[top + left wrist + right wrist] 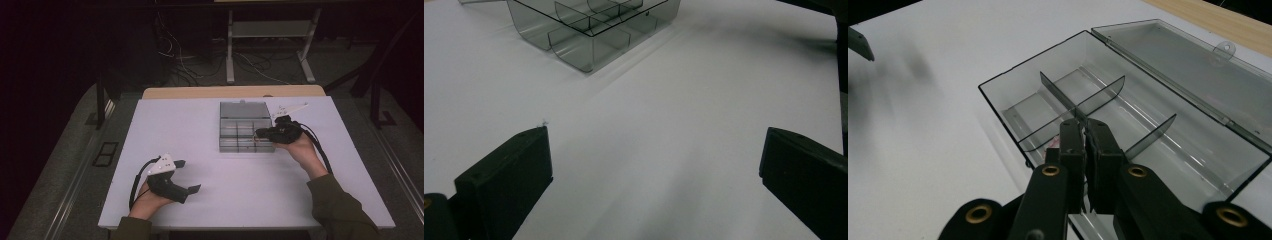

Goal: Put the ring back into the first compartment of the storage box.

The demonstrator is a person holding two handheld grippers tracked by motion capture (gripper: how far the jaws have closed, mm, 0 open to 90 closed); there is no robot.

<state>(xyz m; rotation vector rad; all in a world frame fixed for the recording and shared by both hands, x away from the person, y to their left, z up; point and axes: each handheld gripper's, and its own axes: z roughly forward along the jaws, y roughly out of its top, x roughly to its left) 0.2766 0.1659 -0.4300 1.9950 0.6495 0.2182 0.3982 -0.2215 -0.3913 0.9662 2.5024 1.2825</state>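
While the left gripper rests wide open and empty near the table's left, the right gripper, jaws pinched together, reaches into the clear, open-lidded compartment box far right of centre. Compartments look mostly empty; work seems early.

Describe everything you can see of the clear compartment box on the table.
The compartment box is a shallow rectangular tray of smoky transparent plastic, split by thin dividers into compartments. Its hinged lid lies open flat behind it, with a small tab at its far edge. It rests on the white table, toward the far right. The right gripper, jaws shut, reaches into it over a near compartment, where something small and reddish shows; whether they touch the box I cannot tell.
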